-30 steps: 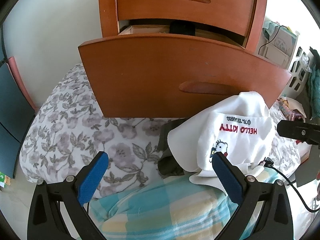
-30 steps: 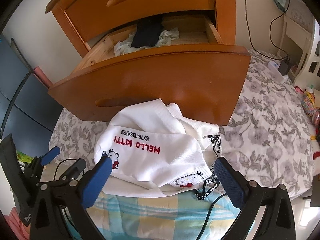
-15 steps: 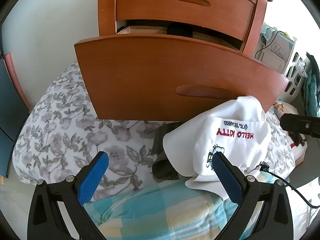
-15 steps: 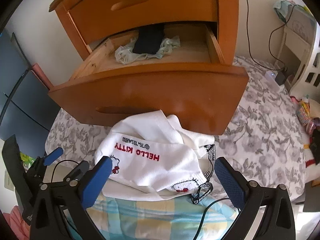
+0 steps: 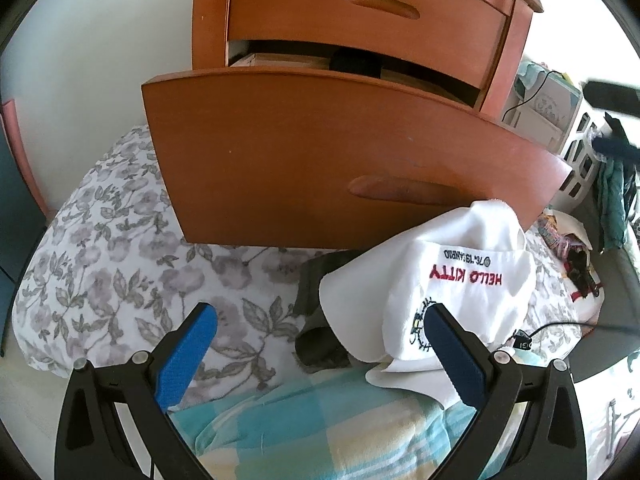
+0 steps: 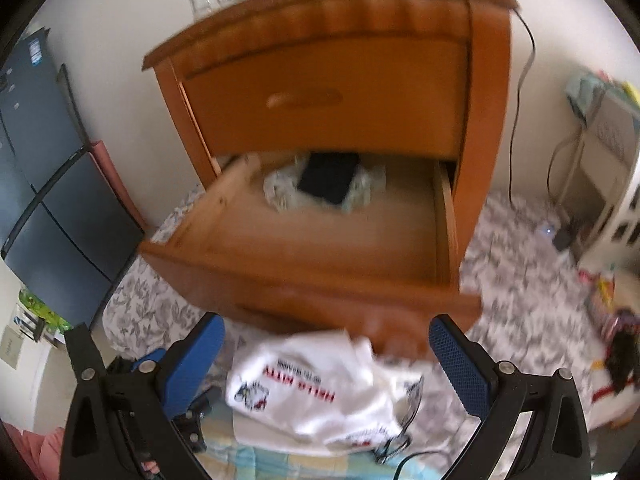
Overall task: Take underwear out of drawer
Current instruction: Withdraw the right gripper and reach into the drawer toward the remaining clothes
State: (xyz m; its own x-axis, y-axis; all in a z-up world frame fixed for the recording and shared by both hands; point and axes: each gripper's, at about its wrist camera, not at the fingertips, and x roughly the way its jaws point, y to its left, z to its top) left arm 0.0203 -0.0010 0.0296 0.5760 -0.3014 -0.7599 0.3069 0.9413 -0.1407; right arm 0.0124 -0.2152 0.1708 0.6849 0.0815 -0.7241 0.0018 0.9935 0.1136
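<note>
While unheld, underwear beyond right hand-held gripper

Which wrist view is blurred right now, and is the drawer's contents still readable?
Right wrist view: motion blur throughout, yet the open drawer still shows a black garment lying on a pale one; their detail is lost. Left wrist view: sharp, the white Hello Kitty cloth lettering legible, fisheye bending the drawer front; right edge washed out by bright light.
</note>
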